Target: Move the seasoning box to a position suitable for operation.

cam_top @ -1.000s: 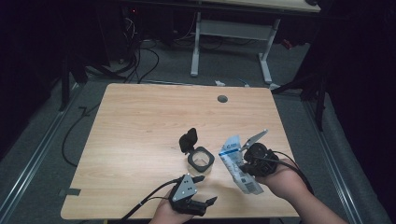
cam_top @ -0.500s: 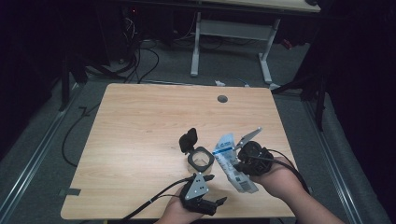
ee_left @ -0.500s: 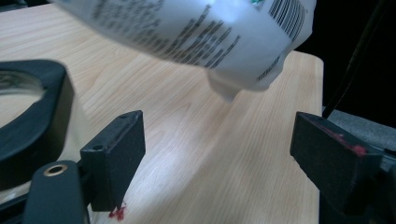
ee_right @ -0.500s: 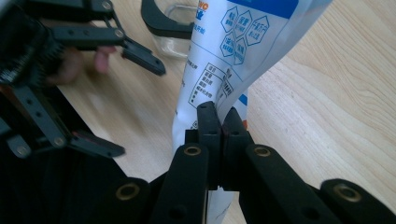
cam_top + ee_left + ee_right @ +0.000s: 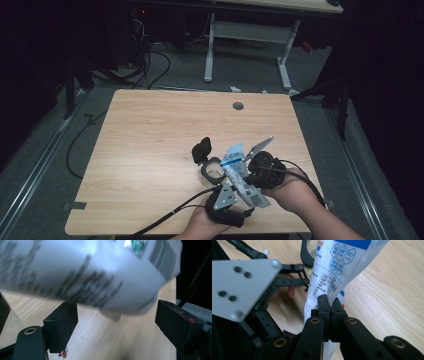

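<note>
A white pouch with blue print hangs tilted over the front right of the wooden table. My right gripper is shut on its edge; in the right gripper view the two jaws pinch the pouch flat. My left gripper sits just below it near the front edge, with its grey plate close beside the pouch. In the left gripper view its jaws stand open, and the blurred pouch hangs just above the gap without touching the pads.
A black-rimmed clear container with its black lid flipped open stands just left of the pouch. A round cable hole lies at the table's far side. Cables trail off the front edge. Another desk's legs stand behind.
My left gripper has moved right along the front edge and come in under the pouch. The right hand has shifted the pouch slightly left, keeping its grip.
</note>
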A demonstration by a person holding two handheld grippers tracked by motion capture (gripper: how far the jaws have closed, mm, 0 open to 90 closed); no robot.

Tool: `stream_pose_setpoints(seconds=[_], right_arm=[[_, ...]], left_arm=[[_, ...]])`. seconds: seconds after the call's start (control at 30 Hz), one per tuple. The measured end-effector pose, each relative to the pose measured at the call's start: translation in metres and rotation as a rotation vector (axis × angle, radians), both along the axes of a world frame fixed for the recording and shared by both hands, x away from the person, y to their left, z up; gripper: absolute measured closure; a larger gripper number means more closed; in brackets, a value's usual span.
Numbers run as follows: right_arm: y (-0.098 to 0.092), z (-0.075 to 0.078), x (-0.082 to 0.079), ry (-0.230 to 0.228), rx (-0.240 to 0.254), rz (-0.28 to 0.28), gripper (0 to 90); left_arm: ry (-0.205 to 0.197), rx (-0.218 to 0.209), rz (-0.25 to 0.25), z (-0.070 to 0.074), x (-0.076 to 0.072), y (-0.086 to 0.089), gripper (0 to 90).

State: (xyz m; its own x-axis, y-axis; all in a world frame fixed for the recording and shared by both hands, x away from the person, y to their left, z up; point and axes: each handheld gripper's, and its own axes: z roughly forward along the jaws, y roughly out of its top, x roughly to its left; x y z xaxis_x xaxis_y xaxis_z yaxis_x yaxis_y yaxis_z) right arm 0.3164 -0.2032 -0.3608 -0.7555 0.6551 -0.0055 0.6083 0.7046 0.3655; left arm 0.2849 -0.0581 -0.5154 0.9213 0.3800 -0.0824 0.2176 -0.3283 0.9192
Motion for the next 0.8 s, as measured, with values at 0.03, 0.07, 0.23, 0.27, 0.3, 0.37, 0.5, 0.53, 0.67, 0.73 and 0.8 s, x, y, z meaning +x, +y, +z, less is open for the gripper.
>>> stream_pose_setpoints(seconds=[0.03, 0.07, 0.23, 0.27, 0.3, 0.37, 0.5, 0.53, 0.67, 0.73, 0.8], right_arm=[[0.001, -0.001, 0.0, 0.002, 0.006, -0.001, 89.7], [0.001, -0.001, 0.001, 0.004, 0.005, 0.005, 89.7], [0.004, -0.002, 0.001, 0.002, 0.004, 0.012, 89.7], [0.004, -0.002, 0.002, 0.003, 0.005, 0.01, 89.7], [0.004, -0.001, 0.002, 0.002, 0.006, 0.005, 89.7], [0.004, -0.001, 0.002, 0.0, 0.005, 0.005, 89.7], [0.004, -0.001, 0.003, -0.006, 0.002, 0.007, 89.7], [0.005, -0.001, 0.002, -0.005, 0.0, 0.008, 89.7], [0.006, -0.002, 0.003, -0.004, -0.003, 0.018, 89.6], [0.007, -0.003, 0.004, -0.003, -0.001, 0.021, 89.7], [0.008, -0.003, 0.004, -0.002, -0.006, 0.02, 89.7]], left_arm=[[0.014, -0.001, -0.004, 0.0, 0.001, -0.002, 19.5], [0.023, -0.003, -0.001, -0.001, 0.002, -0.003, 19.6], [0.021, -0.007, 0.003, -0.001, 0.001, -0.003, 25.2], [0.015, -0.008, 0.003, -0.001, 0.0, -0.002, 26.6], [0.011, -0.008, 0.002, 0.0, 0.0, -0.002, 28.2], [0.001, -0.009, 0.004, 0.0, -0.002, -0.001, 31.7], [-0.018, -0.005, 0.019, 0.0, -0.005, 0.001, 35.6], [-0.023, -0.001, 0.02, 0.001, -0.007, 0.001, 36.0], [-0.04, 0.002, 0.031, 0.0, -0.01, 0.006, 38.8], [-0.058, 0.008, 0.04, 0.0, -0.012, 0.007, 39.6], [-0.075, 0.018, 0.048, 0.0, -0.013, 0.008, 40.5]])
